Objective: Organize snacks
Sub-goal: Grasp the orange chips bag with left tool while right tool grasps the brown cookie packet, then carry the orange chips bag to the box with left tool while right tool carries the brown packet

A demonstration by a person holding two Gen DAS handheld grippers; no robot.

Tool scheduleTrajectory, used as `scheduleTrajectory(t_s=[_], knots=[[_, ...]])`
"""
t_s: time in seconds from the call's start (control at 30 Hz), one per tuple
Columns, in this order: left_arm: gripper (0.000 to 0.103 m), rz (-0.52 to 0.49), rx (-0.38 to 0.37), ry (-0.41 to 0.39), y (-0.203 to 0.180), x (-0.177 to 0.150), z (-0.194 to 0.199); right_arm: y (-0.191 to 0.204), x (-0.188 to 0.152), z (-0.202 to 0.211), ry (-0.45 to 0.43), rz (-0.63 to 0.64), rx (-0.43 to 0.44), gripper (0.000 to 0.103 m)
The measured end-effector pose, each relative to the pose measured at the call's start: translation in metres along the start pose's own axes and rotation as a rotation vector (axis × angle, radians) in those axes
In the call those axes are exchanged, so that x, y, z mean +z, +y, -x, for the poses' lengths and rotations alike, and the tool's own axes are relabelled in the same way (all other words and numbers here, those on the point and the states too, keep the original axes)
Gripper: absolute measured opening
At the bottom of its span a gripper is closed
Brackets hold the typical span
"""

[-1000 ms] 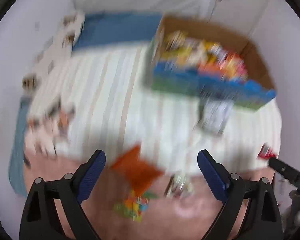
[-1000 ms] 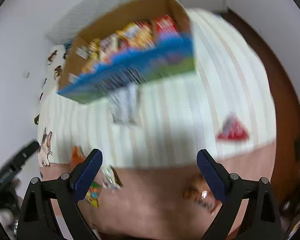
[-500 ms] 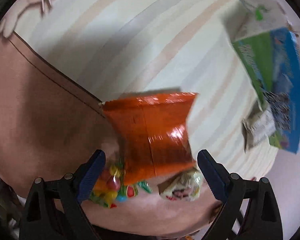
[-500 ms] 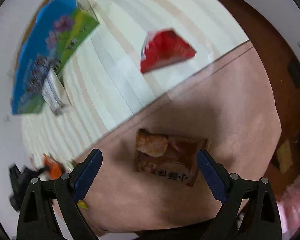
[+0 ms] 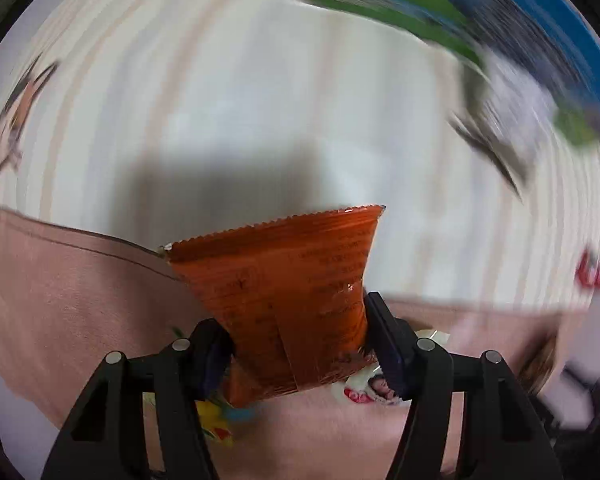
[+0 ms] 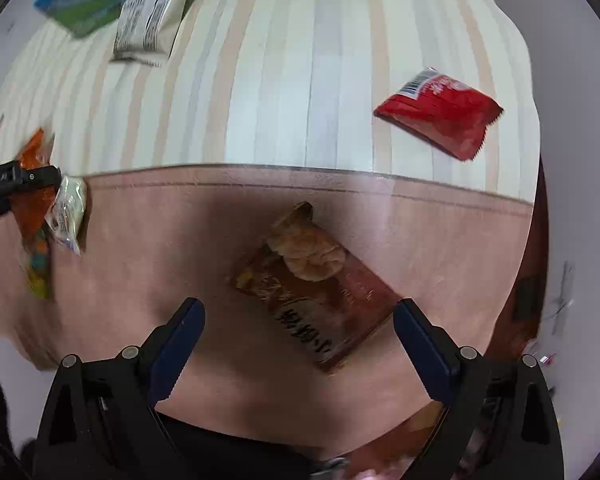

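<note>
Partly hidden colourful packet, box blurred

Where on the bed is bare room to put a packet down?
Bare striped sheet lies between the white packet and the red packet. Bare pink cover left of the brown packet. Crowded around the orange packet.

An orange packet stands crumpled at lower centre. A brown pastry packet lies flat and diagonal mid-frame; a red packet upper right, a white one upper left.
</note>
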State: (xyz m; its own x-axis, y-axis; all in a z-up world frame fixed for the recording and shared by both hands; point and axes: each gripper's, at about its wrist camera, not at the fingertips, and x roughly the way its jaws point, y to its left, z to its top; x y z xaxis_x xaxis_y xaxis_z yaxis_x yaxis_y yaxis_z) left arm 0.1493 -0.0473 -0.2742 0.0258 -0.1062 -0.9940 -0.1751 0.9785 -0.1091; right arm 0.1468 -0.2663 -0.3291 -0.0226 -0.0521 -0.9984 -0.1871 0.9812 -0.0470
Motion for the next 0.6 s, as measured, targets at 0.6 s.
scheduleTrajectory(t_s=[0.6], knots=[[0.062, -0.055, 0.015, 0.041, -0.036, -0.027, -0.024, -0.026, 0.007, -0.016, -0.032, -0.236, 0.261, 0.088]])
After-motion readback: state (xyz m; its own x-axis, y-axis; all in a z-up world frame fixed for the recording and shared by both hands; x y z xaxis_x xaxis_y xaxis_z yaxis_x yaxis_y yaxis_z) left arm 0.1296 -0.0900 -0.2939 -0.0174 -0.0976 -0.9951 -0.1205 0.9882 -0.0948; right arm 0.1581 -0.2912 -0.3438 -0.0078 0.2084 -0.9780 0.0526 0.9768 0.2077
